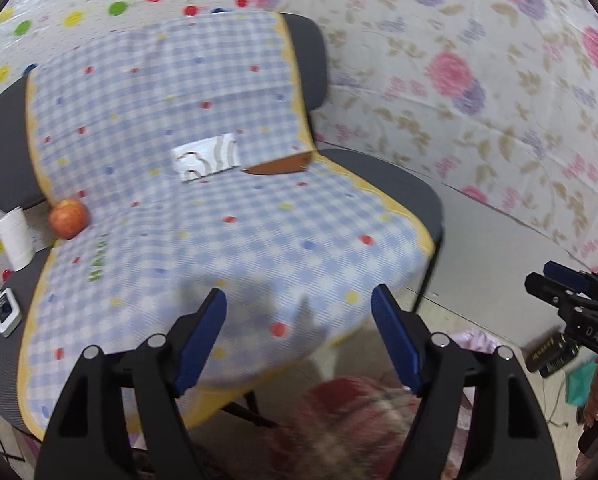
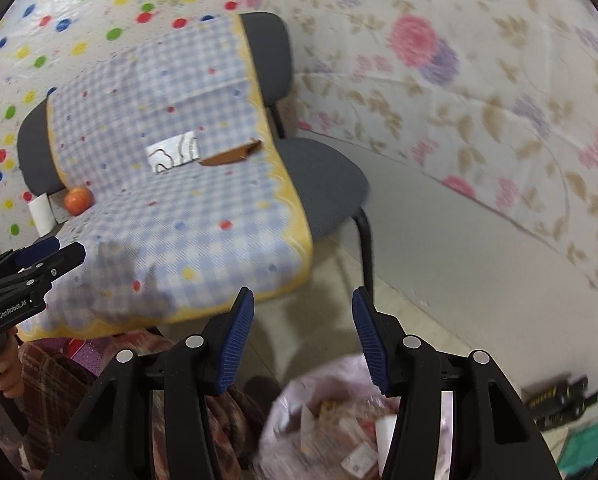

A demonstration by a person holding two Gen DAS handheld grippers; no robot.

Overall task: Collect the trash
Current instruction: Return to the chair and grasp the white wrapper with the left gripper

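A white packet with brown squiggles (image 1: pixel 205 158) (image 2: pixel 173 152) lies on the blue checked blanket (image 1: pixel 227 220) (image 2: pixel 187 208) at the fold between seat and backrest. My left gripper (image 1: pixel 299 300) (image 2: pixel 65 251) hovers over the blanket's front edge, open, with nothing between its blue pads. My right gripper (image 2: pixel 302 300) (image 1: pixel 539 275) is open and empty too. It hangs above a pale pink trash bag (image 2: pixel 331 392) (image 1: pixel 475 340) on the floor, which holds paper scraps and wrappers.
A red apple (image 1: pixel 69 218) (image 2: pixel 79 200) and a white roll (image 1: pixel 15 238) (image 2: pixel 41 212) sit at the blanket's left edge, with a small white device (image 1: pixel 6 311) nearer. Grey chairs (image 2: pixel 323 184) carry the blanket. A black object (image 2: pixel 559 396) lies on the floor. A plaid-clothed lap (image 1: pixel 339 420) is below.
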